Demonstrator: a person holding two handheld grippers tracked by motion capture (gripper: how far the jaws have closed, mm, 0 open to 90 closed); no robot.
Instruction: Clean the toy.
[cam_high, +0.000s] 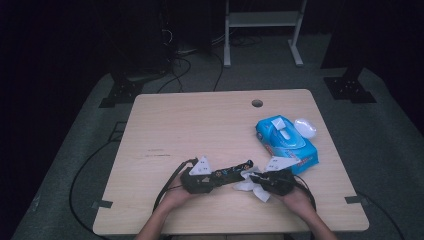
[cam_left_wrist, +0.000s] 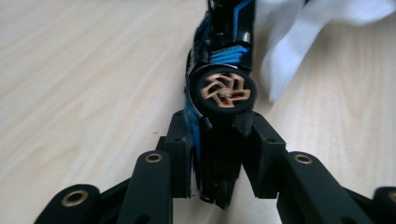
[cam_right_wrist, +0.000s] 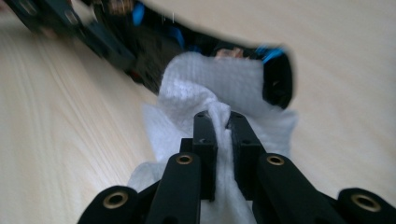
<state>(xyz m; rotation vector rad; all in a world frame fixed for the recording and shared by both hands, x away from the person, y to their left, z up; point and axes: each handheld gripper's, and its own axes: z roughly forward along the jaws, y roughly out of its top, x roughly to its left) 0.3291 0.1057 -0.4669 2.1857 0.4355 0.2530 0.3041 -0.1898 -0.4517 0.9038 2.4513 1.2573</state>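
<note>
A long black toy car (cam_high: 235, 169) with blue trim and copper-coloured wheels lies near the table's front edge. My left gripper (cam_high: 216, 176) is shut on one end of it. In the left gripper view the jaws (cam_left_wrist: 217, 135) press on both sides of the car (cam_left_wrist: 224, 60), just behind a wheel (cam_left_wrist: 225, 91). My right gripper (cam_high: 255, 178) is shut on a crumpled white wipe (cam_high: 245, 186). In the right gripper view the wipe (cam_right_wrist: 210, 79) bunches between the jaws (cam_right_wrist: 218, 122) and lies against the car's other end (cam_right_wrist: 278, 79).
A blue pack of wipes (cam_high: 287, 142) lies at the right of the wooden table (cam_high: 190, 125), with a white cap-like object (cam_high: 305, 127) beside it. There is a round cable hole (cam_high: 257, 103) near the far edge. Cables trail from both grippers.
</note>
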